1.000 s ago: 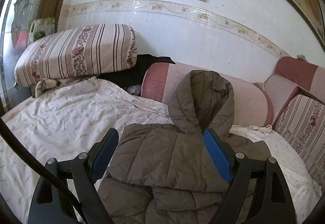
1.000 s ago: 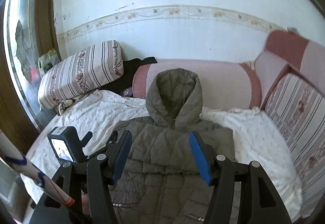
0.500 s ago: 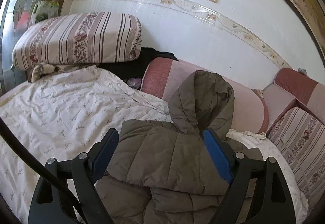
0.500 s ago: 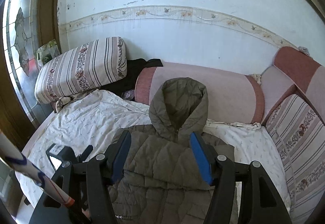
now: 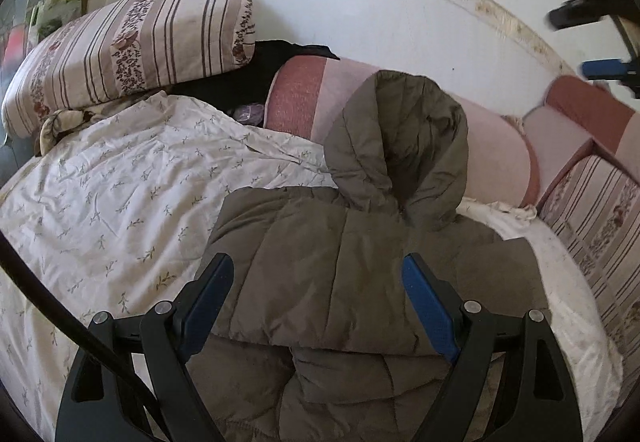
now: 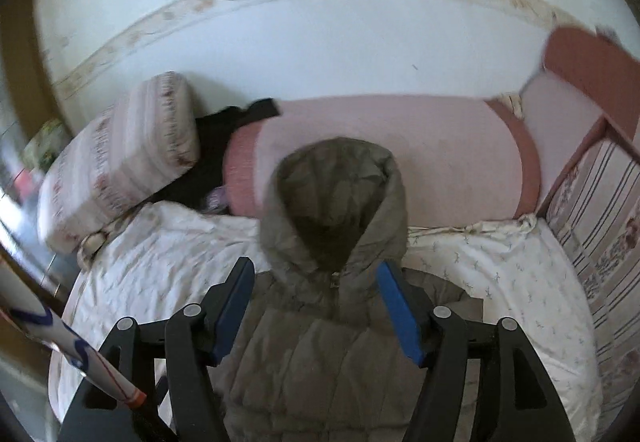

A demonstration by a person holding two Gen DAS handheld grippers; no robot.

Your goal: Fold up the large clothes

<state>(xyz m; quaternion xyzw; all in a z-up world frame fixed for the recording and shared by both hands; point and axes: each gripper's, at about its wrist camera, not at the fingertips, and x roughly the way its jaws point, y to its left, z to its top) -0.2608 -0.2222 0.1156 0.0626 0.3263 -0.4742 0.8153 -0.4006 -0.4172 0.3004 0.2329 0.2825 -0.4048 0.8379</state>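
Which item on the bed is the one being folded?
Start at the white floral sheet covering the bed, then go to the long pink bolster along the wall. The jacket lies on the sheet with its hood leaning up against that bolster. It is the only olive-brown quilted thing there; the cushions are striped.

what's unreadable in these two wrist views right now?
- Jacket hem: both views, cut off by the bottom edge and gripper frames.
- Striped pillow pattern: right wrist view, motion blur; sharp in the left.
- Right gripper: left wrist view, only blurred fingers at the right edge.
- Dark item behind the pillow: mostly hidden.
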